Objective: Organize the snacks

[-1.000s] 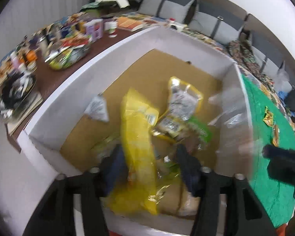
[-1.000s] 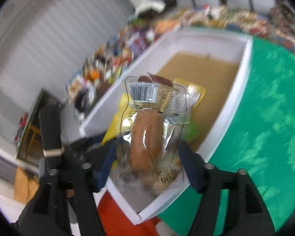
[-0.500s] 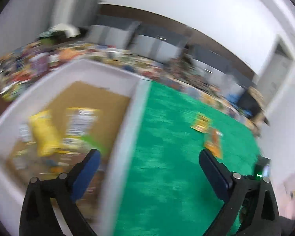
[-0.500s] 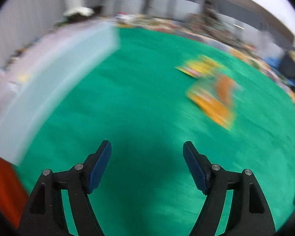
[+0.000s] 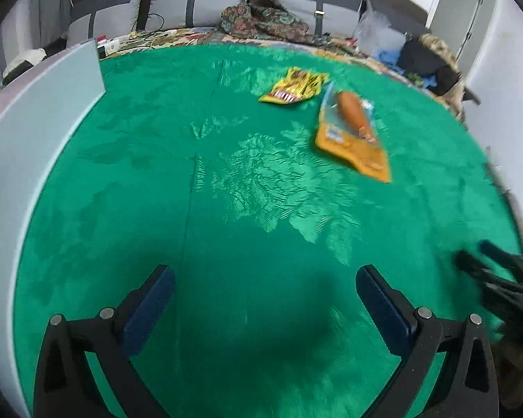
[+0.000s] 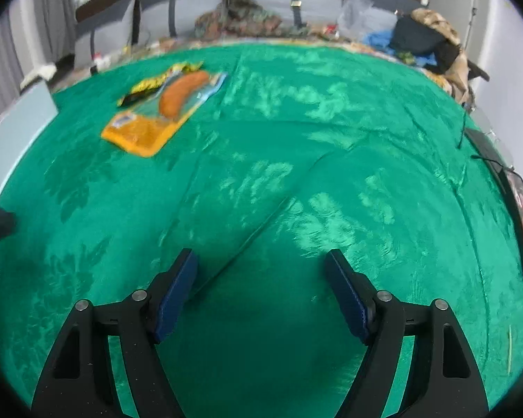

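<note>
Both claws are held wide apart and nothing is gripped between the blue pads. The left claw (image 5: 265,299) is poised over the green cloth (image 5: 226,209) that covers the bench, and the right claw (image 6: 261,291) is poised over the same cloth, above a long crease.

Two snacks are seen lying flat on the cloth, well ahead of both claws. A sausage in an orange-and-clear packet (image 5: 352,132) is placed nearest, and a yellow snack packet (image 5: 294,86) is laid just beyond it, close to its far end; whether the two touch cannot be told. In the right wrist view the sausage packet (image 6: 160,113) partly hides the yellow packet (image 6: 157,82).

The outer wall of a white box (image 5: 28,132) is seen along the left edge of the cloth. A dark phone-like slab (image 6: 521,223) is seen at the right edge of the bench. Grey cushions (image 5: 177,3) and patterned fabric are stacked behind.
</note>
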